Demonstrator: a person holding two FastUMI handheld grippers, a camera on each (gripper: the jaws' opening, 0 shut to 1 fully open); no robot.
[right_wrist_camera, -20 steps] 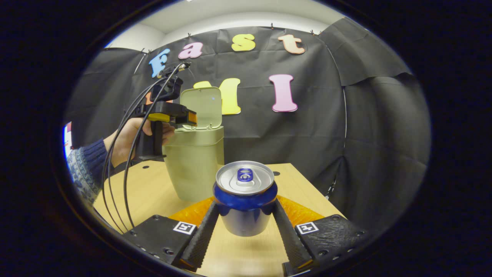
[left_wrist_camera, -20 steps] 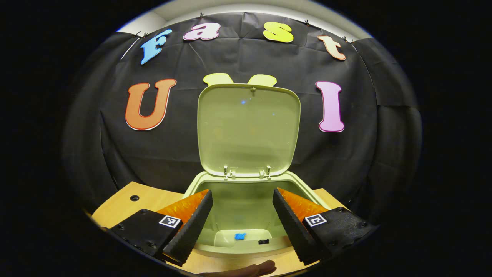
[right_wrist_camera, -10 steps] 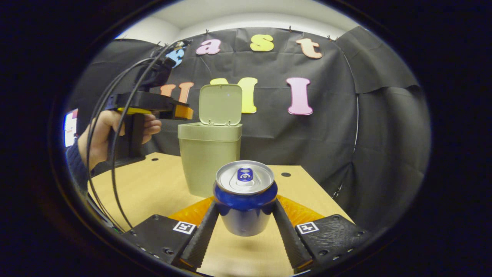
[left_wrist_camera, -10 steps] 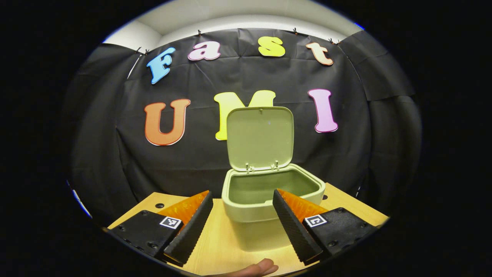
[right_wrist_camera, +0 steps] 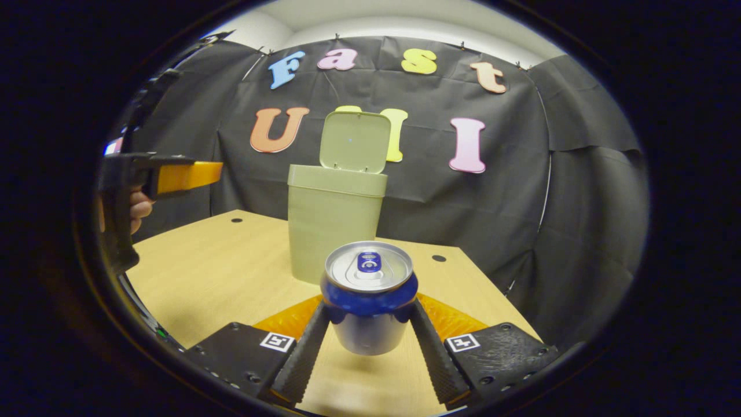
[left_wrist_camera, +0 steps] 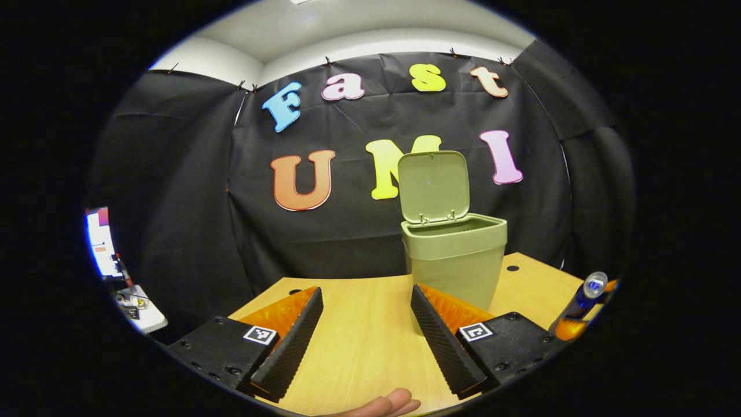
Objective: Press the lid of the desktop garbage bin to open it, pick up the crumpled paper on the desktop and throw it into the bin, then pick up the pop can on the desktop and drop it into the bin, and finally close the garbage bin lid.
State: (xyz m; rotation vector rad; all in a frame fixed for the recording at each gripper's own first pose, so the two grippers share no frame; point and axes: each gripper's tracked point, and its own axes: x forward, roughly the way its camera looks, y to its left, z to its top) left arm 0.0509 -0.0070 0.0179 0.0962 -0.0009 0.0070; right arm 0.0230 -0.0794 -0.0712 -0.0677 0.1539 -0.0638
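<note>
Can (right_wrist_camera: 369, 301) sits clamped upright between the right tongs (right_wrist_camera: 369, 347), before the open-lidded bin (right_wrist_camera: 336, 226); left tongs (left_wrist_camera: 363, 336) gape empty.

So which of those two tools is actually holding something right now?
The right tool: its two fingers press on the sides of the blue pop can, lifted off the table. The left tool stands open with nothing between its fingers.

Staged recording booth in a lab or office room: black cloth wall (left_wrist_camera: 359, 231) clipped up under a plain white ceiling (left_wrist_camera: 370, 23), light wood desk (left_wrist_camera: 359, 324) with cable holes, lit screen (left_wrist_camera: 99, 240) off to one side.
</note>
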